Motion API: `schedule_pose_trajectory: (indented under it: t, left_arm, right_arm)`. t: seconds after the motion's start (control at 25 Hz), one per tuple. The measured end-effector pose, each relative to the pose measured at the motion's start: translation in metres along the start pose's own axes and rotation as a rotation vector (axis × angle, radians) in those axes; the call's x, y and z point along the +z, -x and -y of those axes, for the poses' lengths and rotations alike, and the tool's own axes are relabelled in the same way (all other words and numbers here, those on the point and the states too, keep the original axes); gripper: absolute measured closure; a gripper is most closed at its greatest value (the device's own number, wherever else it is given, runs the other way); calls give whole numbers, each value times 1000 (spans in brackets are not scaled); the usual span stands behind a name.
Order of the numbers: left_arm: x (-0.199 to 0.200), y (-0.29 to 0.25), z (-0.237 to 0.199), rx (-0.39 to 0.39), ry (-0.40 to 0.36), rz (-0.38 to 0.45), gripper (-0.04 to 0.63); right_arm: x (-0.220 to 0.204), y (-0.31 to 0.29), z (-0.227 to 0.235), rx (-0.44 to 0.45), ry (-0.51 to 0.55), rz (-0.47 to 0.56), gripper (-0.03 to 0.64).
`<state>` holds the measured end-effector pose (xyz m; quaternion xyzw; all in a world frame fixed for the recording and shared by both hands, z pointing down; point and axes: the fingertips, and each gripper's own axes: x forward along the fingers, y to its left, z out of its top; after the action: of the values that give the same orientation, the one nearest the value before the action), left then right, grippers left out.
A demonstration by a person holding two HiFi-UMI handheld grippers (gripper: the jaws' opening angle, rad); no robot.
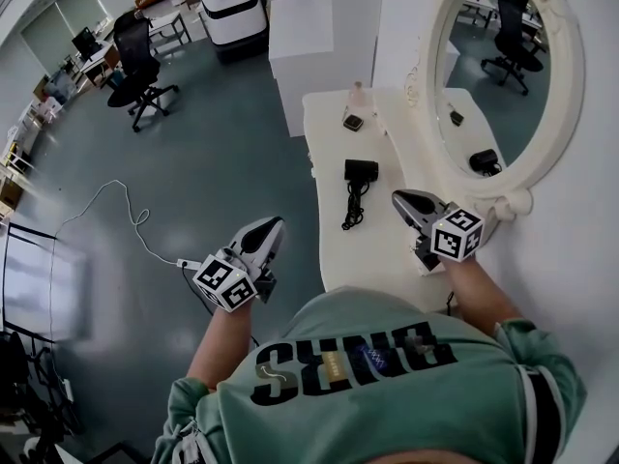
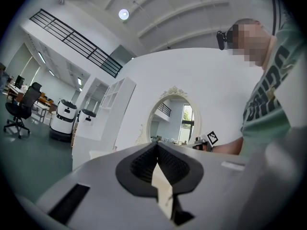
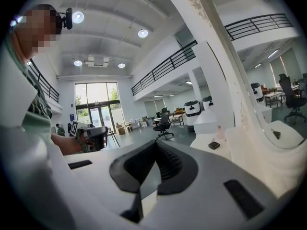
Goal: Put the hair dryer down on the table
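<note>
Black hair dryer (image 1: pixel 360 171) lies on the white vanity table (image 1: pixel 377 251) below the oval mirror (image 1: pixel 493 75), cord (image 1: pixel 353 207) trailing; left gripper (image 1: pixel 272 228) and right gripper (image 1: pixel 402 201) hover clear, jaws closed on nothing; the put-down looks complete, with only withdrawal left.

The left gripper (image 2: pixel 158 152) has its jaws pressed together, with nothing between them. Straight ahead of it stands an oval mirror (image 2: pixel 173 121). A person's green shirt (image 2: pixel 268 99) is at its right, and an office chair (image 2: pixel 20 110) far at its left.
</note>
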<state>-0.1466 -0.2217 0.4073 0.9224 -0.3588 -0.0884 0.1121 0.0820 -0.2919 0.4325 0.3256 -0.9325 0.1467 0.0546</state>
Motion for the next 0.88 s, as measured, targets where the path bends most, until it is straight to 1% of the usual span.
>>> schedule_pose_trajectory:
  t: [0.36,0.56,0.88]
  left_arm:
    - [-3,0,2,10,0,-6,584]
    - [-3,1,4,10,2,-7,584]
    - [-8,6,7,20,21,-6,584]
  right_arm:
    - [-2,1,-3,12,-4,2,623]
    - [-2,2,-5,6,17,-9,623]
    - [-6,5,-7,-1,18,-21,623]
